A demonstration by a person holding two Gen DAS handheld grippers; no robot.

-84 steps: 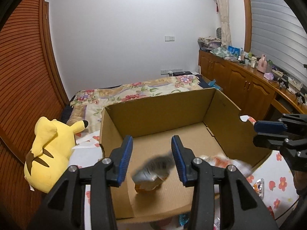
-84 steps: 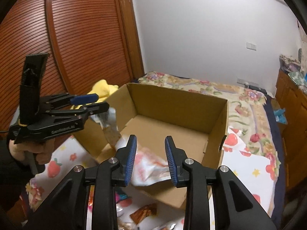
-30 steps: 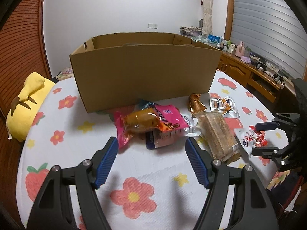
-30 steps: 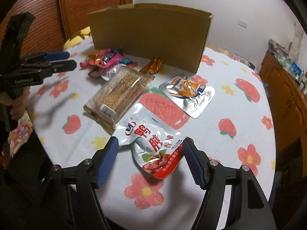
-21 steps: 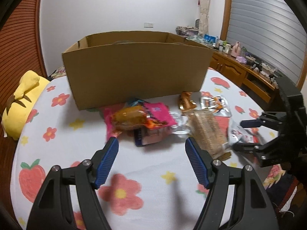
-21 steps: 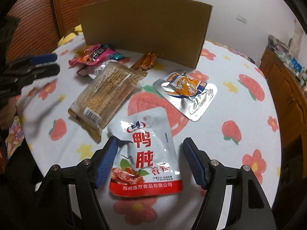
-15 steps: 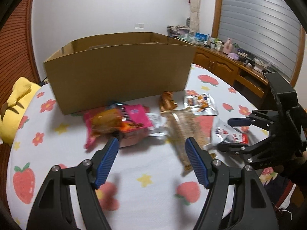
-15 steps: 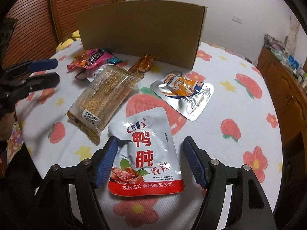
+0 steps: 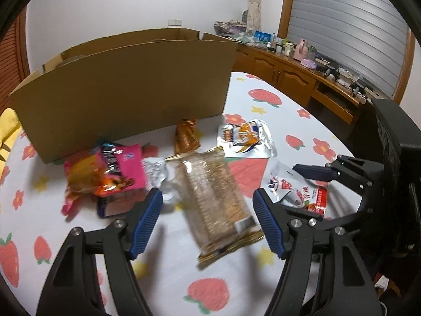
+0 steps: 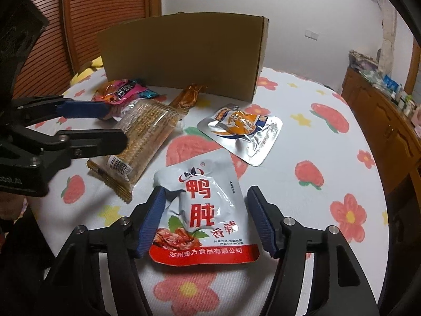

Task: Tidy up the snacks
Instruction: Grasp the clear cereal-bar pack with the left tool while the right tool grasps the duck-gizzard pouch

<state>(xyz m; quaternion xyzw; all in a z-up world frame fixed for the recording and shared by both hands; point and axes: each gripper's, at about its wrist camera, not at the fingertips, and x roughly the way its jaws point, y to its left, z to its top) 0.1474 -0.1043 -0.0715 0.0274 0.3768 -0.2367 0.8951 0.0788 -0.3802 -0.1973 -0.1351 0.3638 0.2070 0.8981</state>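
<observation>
My left gripper (image 9: pixel 208 210) is open, its jaws on either side of a long clear cracker pack (image 9: pixel 214 197), which also shows in the right wrist view (image 10: pixel 143 137). My right gripper (image 10: pixel 208 216) is open around a white and red duck snack pouch (image 10: pixel 202 208), also seen in the left wrist view (image 9: pixel 297 192). A silver pouch (image 10: pixel 240 129), a small brown bar (image 10: pixel 189 96) and pink and orange packets (image 9: pixel 108 173) lie in front of the cardboard box (image 9: pixel 126 89).
The snacks lie on a round table with a flower and strawberry cloth (image 10: pixel 315 158). A yellow plush toy (image 9: pixel 6 129) sits at the far left by the box. Wooden cabinets (image 9: pixel 289 79) stand beyond the table's right edge.
Both grippers left the box and came down to the table. My left gripper swung right from the pink packets to the cracker pack. My right gripper closed in on the duck pouch.
</observation>
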